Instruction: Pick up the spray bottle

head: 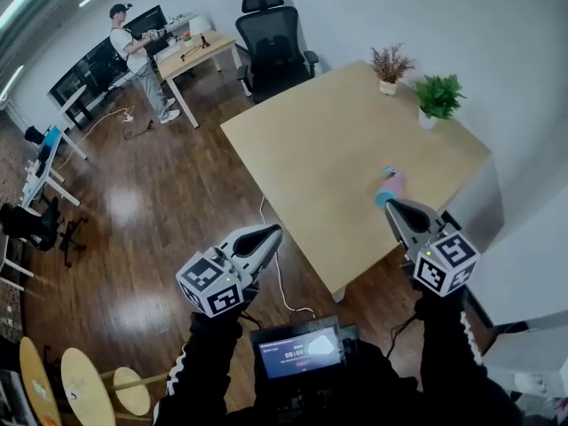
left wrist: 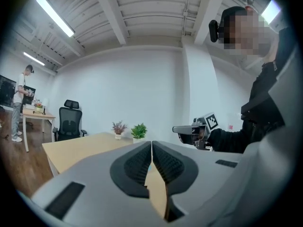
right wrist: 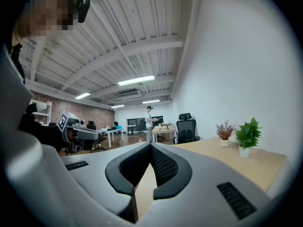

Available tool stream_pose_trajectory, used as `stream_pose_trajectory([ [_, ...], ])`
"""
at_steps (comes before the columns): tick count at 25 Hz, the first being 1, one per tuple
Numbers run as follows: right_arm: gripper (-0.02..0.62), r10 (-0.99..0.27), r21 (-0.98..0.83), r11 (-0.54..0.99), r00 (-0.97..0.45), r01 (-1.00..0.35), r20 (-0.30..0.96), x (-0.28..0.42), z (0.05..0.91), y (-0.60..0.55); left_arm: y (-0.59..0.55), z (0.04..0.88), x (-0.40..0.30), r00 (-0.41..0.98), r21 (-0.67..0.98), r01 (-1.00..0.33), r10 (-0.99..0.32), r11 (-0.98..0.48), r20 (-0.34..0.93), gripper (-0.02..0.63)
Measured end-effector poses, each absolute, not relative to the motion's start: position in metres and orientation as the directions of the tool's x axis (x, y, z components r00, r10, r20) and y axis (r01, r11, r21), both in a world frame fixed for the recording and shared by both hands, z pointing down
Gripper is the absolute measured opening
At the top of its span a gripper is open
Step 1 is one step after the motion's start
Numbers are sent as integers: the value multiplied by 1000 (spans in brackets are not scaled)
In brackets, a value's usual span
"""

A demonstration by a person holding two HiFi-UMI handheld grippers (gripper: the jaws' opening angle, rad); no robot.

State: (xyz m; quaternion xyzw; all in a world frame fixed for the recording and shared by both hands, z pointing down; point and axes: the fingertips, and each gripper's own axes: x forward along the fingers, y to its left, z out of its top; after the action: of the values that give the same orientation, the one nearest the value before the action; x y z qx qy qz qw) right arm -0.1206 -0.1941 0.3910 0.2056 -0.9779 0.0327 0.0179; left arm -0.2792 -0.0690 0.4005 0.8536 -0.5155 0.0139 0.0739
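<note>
Observation, head view, left to right. A standing person (head: 133,51) is at a far desk at 10 o'clock. The left hand-held gripper (head: 273,231) sits at 7 o'clock over the wooden floor (head: 160,202), short of the tabletop's near corner. Its own view shows its jaws pressed together with nothing between them. A small lit screen (head: 297,351) is at 6 o'clock, against the wearer's chest. A black office chair (head: 271,43) stands at 12 o'clock, just behind the tabletop (head: 328,140), which is light wood.

The spray bottle (head: 391,187), pink with a teal end, lies on its side on the tabletop at 3 o'clock, near the front right edge. The right hand-held gripper (head: 390,205) is at 4 o'clock with its tips just beside the bottle's near end. Contact cannot be confirmed. Its own view shows its jaws pressed together and empty, and the bottle does not appear there.

At 1 to 2 o'clock, a dried reddish plant (head: 390,65) and a green potted plant (head: 439,96) stand at the tabletop's far corner, well apart from the bottle.
</note>
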Motion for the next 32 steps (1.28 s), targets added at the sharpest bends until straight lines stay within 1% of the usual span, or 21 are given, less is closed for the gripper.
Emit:
stream_pose_trajectory([
  [4,6,-451,-73,887,-890,-455,72,-153,398,-235,-131,399,-315,541,123,-840,-833,-528,114,17],
  [7,6,-510,-57,855,-855,-516,90,-186,409,-254,-167,411,-355,610,128,-792,-786,-597,106,17],
  [13,6,-674,-50,728,-727,-684,131,-270,417,-277,-228,423,-454,769,130,-639,-633,-758,85,17],
  [16,6,-701,-91,691,-695,-718,158,-306,417,-290,-258,420,-487,819,136,-574,-568,-808,81,17],
  [18,6,-707,-109,678,-685,-727,177,-312,418,-306,-280,419,-489,842,145,-540,-534,-829,80,17],
  [20,6,-720,-100,663,-668,-742,188,-303,420,-327,-307,418,-480,850,142,-527,-521,-838,79,17],
  [23,6,-725,-110,656,-664,-747,184,-276,418,-368,-360,411,-462,815,127,-579,-575,-806,64,17],
  [25,6,-706,-119,674,-683,-729,187,-255,416,-398,-396,408,-442,797,154,-602,-602,-784,49,17],
  [27,61,-688,-113,692,-699,-712,194,-230,415,-429,-426,407,-415,799,173,-599,-599,-782,54,17],
  [30,63,-672,-113,703,-708,-702,216,-202,417,-469,-458,403,-386,802,178,-595,-595,-784,60,17],
  [32,61,-670,-112,697,-699,-708,249,-197,425,-494,-479,409,-383,803,170,-594,-592,-786,71,18],
])
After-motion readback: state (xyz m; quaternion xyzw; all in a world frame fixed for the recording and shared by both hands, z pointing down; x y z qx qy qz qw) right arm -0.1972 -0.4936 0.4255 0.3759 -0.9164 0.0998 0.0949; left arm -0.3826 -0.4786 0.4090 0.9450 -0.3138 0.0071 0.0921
